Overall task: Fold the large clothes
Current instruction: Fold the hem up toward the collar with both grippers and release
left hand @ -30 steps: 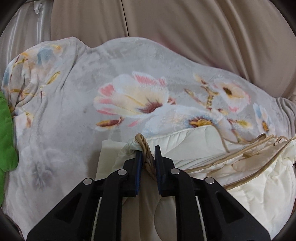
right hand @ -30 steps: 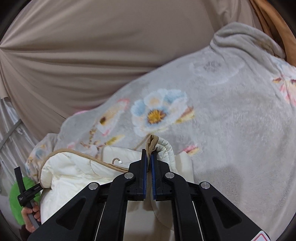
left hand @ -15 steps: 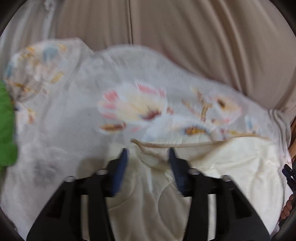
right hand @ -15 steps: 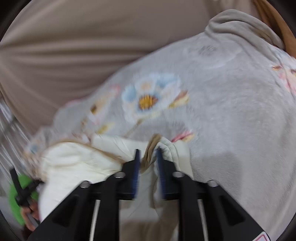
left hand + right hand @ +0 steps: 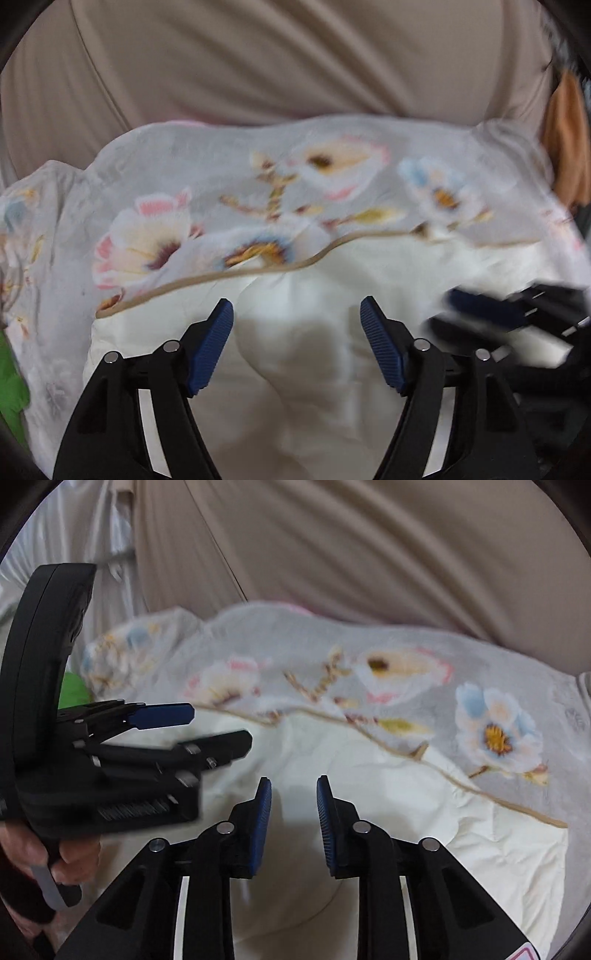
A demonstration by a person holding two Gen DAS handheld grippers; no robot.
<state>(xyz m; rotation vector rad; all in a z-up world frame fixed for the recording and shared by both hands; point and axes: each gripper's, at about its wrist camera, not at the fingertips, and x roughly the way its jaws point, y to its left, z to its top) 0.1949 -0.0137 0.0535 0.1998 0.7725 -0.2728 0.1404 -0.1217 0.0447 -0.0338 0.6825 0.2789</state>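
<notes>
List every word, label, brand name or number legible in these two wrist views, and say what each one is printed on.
None can be read.
Right gripper: a pink-edged sticker at the frame's lower right corner is cut off and shows no legible text.
Floral blanket, cream garment, left gripper: no lettering visible, and both views are motion-blurred.

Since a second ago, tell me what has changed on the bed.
Both tongs let go of the cream quilt's tan-edged corners. The left tongs are opening, nothing between them. The right tongs opened and are closing again on nothing. The folded-over cream layer now lies flatter and wider on the floral blanket. The blanket and the green item stayed put.
</notes>
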